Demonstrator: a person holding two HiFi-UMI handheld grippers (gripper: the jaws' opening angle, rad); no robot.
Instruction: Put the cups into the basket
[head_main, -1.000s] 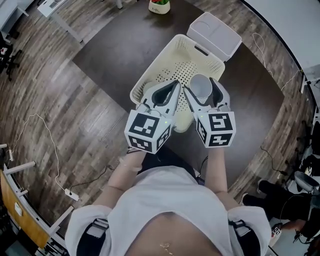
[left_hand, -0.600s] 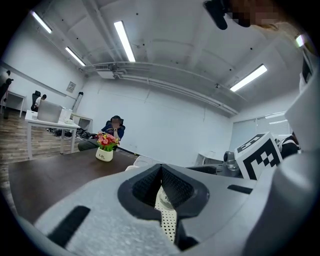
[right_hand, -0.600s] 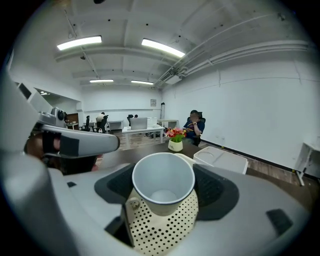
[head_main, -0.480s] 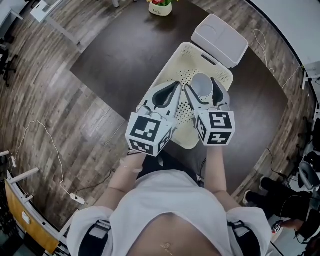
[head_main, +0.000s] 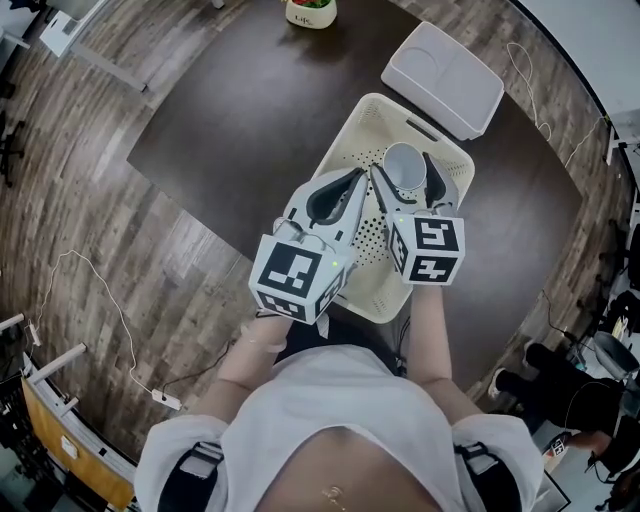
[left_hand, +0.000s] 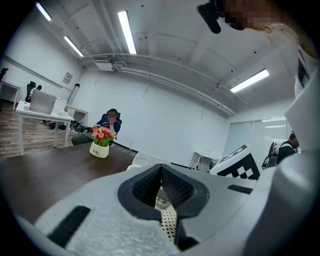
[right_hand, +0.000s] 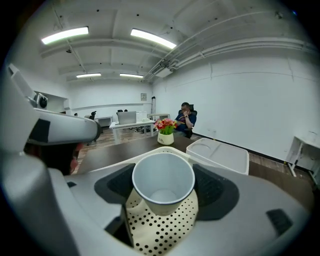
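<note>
Right gripper (head_main: 405, 172) is clamped on a white paper cup (right_hand: 163, 180), upright and mouth open, above the cream perforated basket (head_main: 345, 135). Left gripper (head_main: 345, 185) is just to its left, jaws closed tip to tip and empty. At the far end of the dark table (head_main: 230, 110), a flower pot (left_hand: 100, 149) is marked "Life".

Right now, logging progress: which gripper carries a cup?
The right gripper: its jaws clamp an upright white cup above the basket. The left gripper's jaws are shut together, empty.
</note>
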